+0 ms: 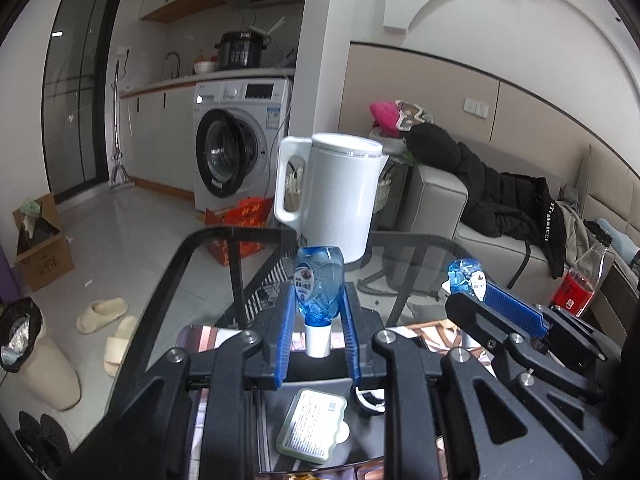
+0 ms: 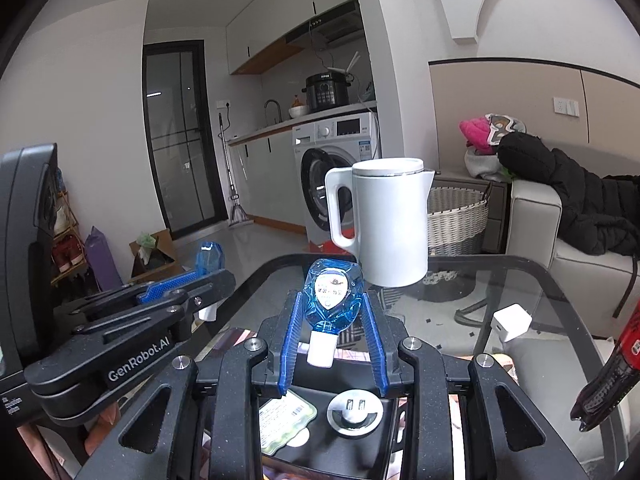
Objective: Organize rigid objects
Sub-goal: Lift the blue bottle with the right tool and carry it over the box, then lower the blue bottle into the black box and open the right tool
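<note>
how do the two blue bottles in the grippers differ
The bottle in the left gripper shows a blue and white label, while the bottle in the right gripper shows a white shield-shaped label with red print. The left gripper has its bottle between nearly parallel fingers; the right gripper splays wider around its bottle. Both are small clear blue bottles, white cap toward the camera, clamped above the glass table.
</note>
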`<state>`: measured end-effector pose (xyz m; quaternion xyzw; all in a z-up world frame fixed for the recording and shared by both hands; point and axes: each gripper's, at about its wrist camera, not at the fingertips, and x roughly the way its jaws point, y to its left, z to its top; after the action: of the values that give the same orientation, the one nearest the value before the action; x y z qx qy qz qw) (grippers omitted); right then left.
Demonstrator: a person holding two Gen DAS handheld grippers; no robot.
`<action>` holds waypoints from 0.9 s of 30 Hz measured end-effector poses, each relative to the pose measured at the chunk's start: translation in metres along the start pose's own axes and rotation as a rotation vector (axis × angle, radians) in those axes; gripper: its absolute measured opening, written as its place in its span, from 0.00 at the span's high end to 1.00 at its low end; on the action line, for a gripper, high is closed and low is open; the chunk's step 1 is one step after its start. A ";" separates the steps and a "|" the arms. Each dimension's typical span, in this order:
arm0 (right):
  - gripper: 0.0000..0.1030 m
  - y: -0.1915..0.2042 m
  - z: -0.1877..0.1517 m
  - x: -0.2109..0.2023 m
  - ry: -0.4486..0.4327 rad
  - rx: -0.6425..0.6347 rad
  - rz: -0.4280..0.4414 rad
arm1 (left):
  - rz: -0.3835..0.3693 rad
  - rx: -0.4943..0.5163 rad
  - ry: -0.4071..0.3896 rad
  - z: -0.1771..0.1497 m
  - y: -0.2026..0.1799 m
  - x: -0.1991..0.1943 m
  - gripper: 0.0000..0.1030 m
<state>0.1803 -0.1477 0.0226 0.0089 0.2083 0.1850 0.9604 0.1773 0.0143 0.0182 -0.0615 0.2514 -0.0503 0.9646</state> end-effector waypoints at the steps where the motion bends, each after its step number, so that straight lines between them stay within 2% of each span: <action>1: 0.71 0.000 -0.001 0.003 0.019 0.003 0.001 | 0.001 -0.007 0.023 -0.001 0.001 0.004 0.80; 17: 0.71 -0.017 -0.034 0.061 0.356 0.122 0.041 | 0.005 0.023 0.374 -0.034 -0.008 0.064 0.80; 23: 0.71 -0.020 -0.047 0.076 0.455 0.137 0.054 | 0.022 0.029 0.477 -0.045 -0.007 0.077 0.80; 27: 0.71 -0.021 -0.057 0.085 0.522 0.163 0.080 | 0.024 -0.003 0.539 -0.055 -0.003 0.085 0.80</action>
<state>0.2362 -0.1399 -0.0651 0.0463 0.4626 0.2016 0.8621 0.2237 -0.0041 -0.0695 -0.0445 0.5000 -0.0531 0.8633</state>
